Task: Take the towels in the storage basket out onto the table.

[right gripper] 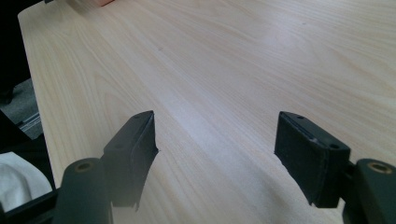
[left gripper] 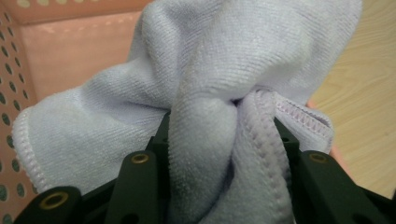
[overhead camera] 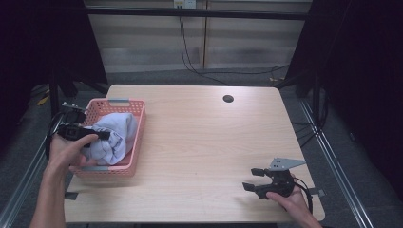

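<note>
The left gripper (overhead camera: 102,135) is clamped on a soft, pale lilac terry cloth (overhead camera: 114,137), a thick bunch of the fabric squeezed between its two black jaws; in the left gripper view the cloth (left gripper: 205,93) bulges up over the jaws, with a stitched hem showing at its lower left and right edges. The cloth sits in a pink perforated plastic basket (overhead camera: 138,137) (its holed wall (left gripper: 9,93) runs along the left of that view), which stands at the left edge of the light wooden table (overhead camera: 199,142). The right gripper (overhead camera: 252,179) rests low at the table's near right corner, well apart from the basket, its jaws spread wide with bare tabletop (right gripper: 224,70) between them and nothing held.
</note>
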{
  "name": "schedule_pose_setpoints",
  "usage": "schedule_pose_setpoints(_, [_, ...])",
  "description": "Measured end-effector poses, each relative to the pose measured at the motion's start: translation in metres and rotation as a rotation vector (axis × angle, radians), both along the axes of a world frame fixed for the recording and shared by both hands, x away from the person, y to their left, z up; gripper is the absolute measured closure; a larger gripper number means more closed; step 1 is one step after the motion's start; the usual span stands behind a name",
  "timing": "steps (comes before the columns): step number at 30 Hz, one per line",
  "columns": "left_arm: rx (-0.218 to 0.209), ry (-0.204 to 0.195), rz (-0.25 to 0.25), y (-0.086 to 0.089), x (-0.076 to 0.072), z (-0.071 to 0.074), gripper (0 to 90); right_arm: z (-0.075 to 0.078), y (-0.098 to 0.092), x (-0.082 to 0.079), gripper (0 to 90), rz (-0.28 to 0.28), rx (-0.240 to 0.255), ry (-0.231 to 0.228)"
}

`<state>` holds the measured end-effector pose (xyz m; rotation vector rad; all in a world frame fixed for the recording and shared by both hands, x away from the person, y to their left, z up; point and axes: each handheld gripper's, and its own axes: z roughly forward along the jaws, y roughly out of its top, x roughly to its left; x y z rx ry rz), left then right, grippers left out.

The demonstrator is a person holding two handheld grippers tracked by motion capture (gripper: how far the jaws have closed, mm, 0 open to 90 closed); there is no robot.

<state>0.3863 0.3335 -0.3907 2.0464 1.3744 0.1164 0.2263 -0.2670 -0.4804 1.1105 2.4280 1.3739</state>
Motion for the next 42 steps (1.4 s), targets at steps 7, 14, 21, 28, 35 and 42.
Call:
schedule_pose_setpoints(7, [-0.033, -0.037, 0.019, 0.005, -0.004, 0.007, 57.4, 0.000, 0.000, 0.000, 29.3, 0.006, 0.001, 0.004])
schedule_pose_setpoints(14, [-0.060, -0.086, 0.018, 0.007, -0.009, 0.018, 57.4, 0.000, 0.000, 0.001, 29.2, 0.005, 0.001, 0.007])
schedule_pose_setpoints(21, [-0.089, -0.130, 0.025, 0.008, -0.013, 0.030, 57.3, 0.000, 0.000, 0.000, 29.1, 0.007, 0.001, 0.008])
schedule_pose_setpoints(28, [-0.102, -0.158, 0.050, 0.015, -0.015, 0.034, 57.1, 0.000, 0.000, 0.000, 28.9, 0.007, 0.000, 0.007])
schedule_pose_setpoints(35, [-0.092, -0.181, 0.058, 0.021, -0.021, 0.040, 57.0, 0.000, 0.000, 0.000, 28.8, 0.009, 0.000, 0.010])
schedule_pose_setpoints(42, [-0.111, -0.190, 0.076, 0.020, -0.023, 0.045, 56.8, 0.000, 0.001, 0.001, 28.5, 0.008, -0.001, 0.008])
